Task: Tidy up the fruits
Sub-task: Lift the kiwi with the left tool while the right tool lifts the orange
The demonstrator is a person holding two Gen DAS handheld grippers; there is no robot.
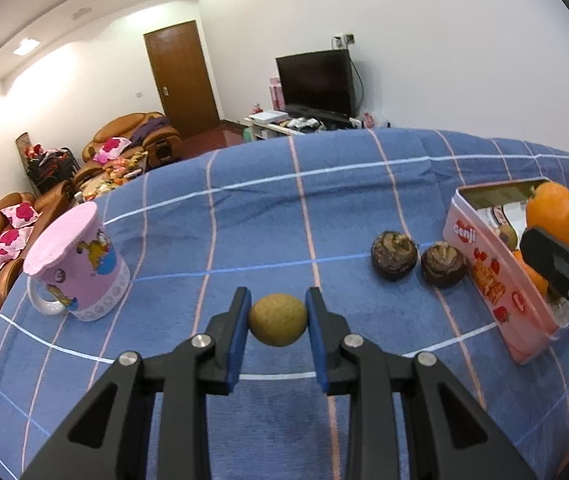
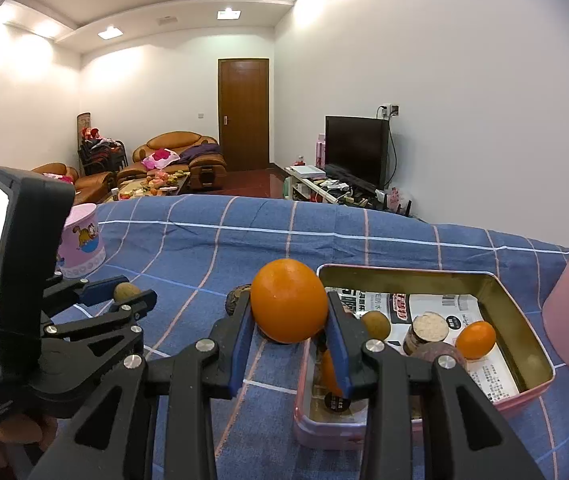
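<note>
Your left gripper [image 1: 278, 320] is clamped on a small tan fruit [image 1: 278, 319], held above the blue checked cloth [image 1: 244, 220]. Your right gripper [image 2: 289, 330] grips an orange [image 2: 289, 306] at the near rim of the pink tin [image 2: 524, 312]. Two dark brown fruits [image 1: 394, 255] sit on the cloth beside the tin.

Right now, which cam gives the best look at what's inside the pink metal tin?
Right wrist view: it looks down into the open pink metal tin, showing printed paper, a small orange fruit, a tan round fruit and brown pieces. The left wrist view shows mostly the tin's printed side wall and little of the inside.
</note>
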